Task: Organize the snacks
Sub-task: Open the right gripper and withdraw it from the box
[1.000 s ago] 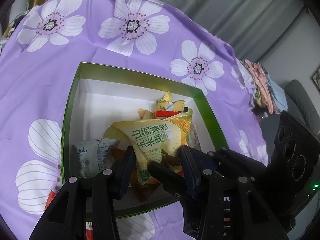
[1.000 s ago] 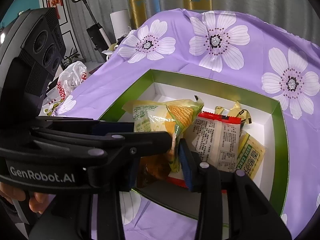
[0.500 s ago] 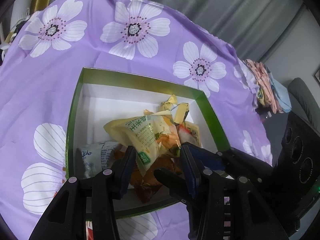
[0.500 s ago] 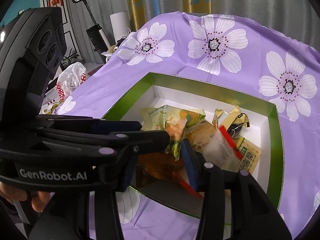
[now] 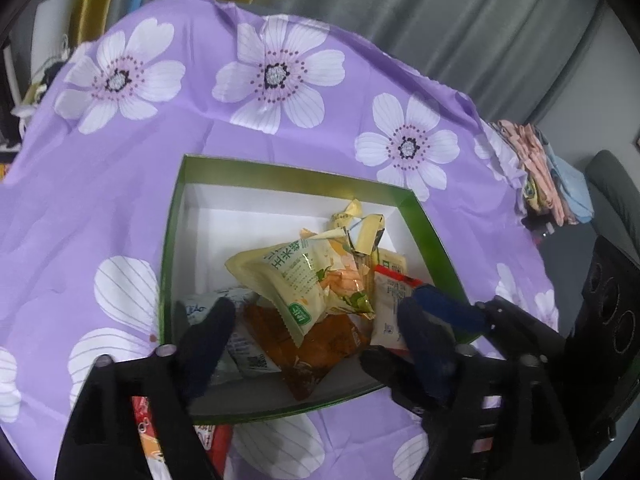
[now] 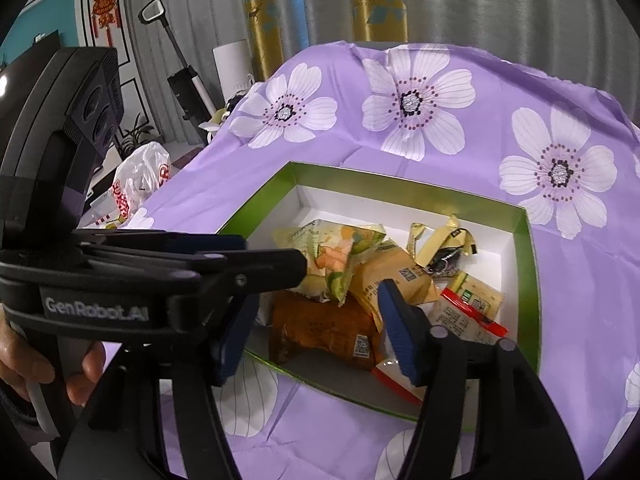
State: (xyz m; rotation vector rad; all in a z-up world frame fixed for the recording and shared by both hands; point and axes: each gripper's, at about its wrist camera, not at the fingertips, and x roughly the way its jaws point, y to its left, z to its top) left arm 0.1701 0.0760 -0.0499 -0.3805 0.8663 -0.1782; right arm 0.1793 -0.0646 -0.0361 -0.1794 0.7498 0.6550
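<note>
The green box [image 5: 171, 240] with a white inside sits on the purple flowered cloth [image 5: 120, 184], and all the snacks lie heaped toward its near right part; the far left corner of the box floor is bare white. On top of the heap lies the pale yellow corn snack bag [image 5: 288, 276], tilted, its lower end resting on the brown packet [image 5: 320, 344] beneath it. A white and blue packet [image 5: 236, 344] lies against the near left wall of the box. A white packet with a red strip [image 5: 390, 300] stands at the near right wall, and crumpled gold wrappers [image 5: 360, 228] lie behind the heap toward the far right corner.

The left gripper [image 5: 316, 332] hovers over the near edge of the box with its two fingers spread wide and nothing between them; the snack heap shows through the gap. In the left wrist view the right gripper's blue-padded finger [image 5: 444, 308] reaches in from the right, beside the red-strip packet.

The right gripper [image 6: 316, 320] is also spread wide and holds nothing; its fingers frame the brown packet [image 6: 324, 332] at the box's near edge. A red wrapper [image 5: 208, 436] lies on the cloth just outside the near wall of the box
</note>
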